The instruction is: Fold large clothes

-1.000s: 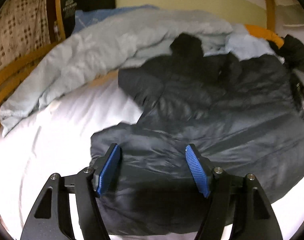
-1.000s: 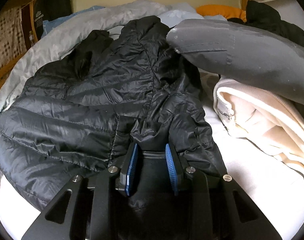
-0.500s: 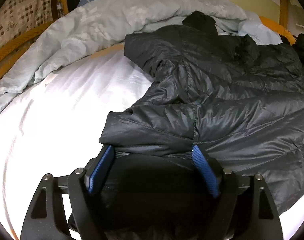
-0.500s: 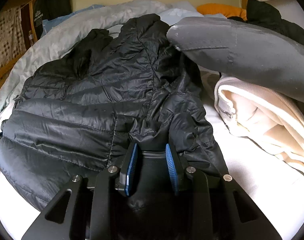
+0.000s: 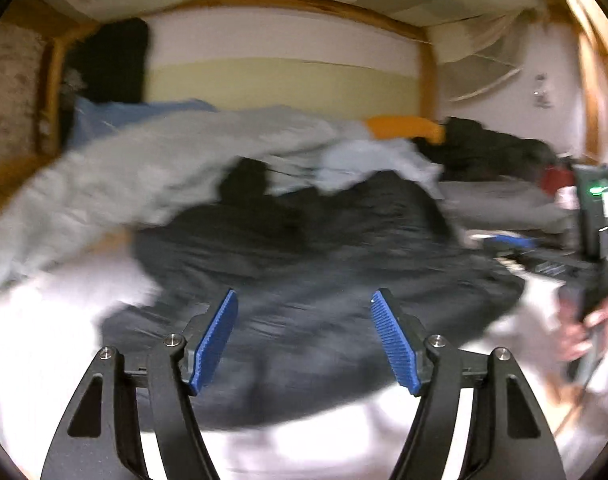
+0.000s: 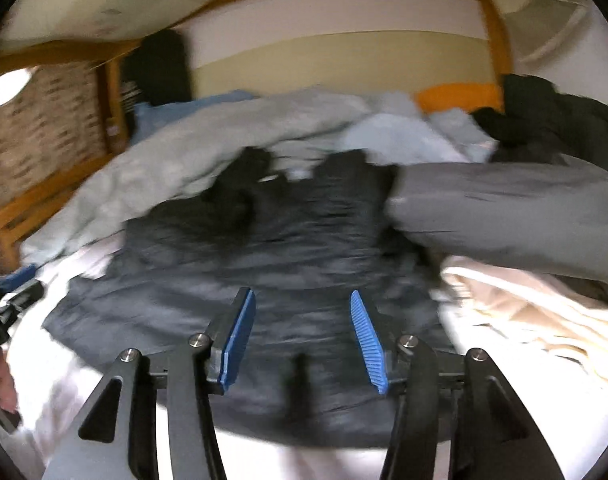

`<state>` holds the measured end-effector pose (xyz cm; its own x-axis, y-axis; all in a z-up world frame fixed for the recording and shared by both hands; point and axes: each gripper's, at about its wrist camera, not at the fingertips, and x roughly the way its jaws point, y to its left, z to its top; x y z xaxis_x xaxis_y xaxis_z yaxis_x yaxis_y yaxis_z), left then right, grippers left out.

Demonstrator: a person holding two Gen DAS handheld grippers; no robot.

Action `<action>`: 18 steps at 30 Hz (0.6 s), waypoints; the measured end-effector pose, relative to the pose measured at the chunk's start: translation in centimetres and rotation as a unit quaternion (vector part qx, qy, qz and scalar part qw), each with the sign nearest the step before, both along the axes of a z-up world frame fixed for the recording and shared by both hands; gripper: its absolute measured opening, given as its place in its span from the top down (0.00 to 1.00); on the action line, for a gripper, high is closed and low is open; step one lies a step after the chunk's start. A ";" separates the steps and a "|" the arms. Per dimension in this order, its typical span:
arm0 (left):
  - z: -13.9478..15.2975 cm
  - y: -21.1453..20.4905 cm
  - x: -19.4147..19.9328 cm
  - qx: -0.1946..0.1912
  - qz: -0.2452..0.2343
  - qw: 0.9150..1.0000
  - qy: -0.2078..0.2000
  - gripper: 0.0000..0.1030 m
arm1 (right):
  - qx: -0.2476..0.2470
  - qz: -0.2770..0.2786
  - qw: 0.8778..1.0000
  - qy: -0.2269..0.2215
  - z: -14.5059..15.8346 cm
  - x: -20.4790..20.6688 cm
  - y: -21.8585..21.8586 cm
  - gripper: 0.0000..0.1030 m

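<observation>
Black puffer jacket (image 5: 304, 264) lies flat on white bed sheet (image 5: 44, 360), prob. so a fold sits clean. L gripper (image 5: 304, 336) jaws closing, nothing btwn; R gripper (image 6: 302, 336) jaws opening, also empty, both above jacket.

We are in a bedroom at home. We see a bed with a white sheet (image 5: 44, 340), a wooden bed frame (image 6: 492, 28), a rumpled pale blue blanket (image 5: 152, 160), and clothes piled on the bed (image 6: 524, 216).

bare white sheet (image 5: 56, 360) free at left, grey quilt (image 5: 124, 184) behind, cream garment (image 6: 544, 320) crowding right
</observation>
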<state>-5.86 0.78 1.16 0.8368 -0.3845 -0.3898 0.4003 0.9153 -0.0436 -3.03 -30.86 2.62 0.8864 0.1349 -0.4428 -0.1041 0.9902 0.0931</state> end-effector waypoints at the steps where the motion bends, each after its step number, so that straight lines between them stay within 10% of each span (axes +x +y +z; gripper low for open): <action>1: -0.4 -1.0 0.0 0.003 -0.012 1.000 0.007 0.38 | -0.006 0.020 1.000 0.002 -0.1 -0.2 1.3 0.49; 7: -2.9 -4.3 2.1 -0.038 -0.070 0.995 0.061 0.71 | -0.039 0.076 0.994 0.068 -3.4 1.1 6.2 0.83; 18: -8.5 -6.3 5.0 -0.017 -0.046 0.987 0.154 0.72 | -0.023 0.075 0.988 0.130 -8.0 3.0 5.9 0.83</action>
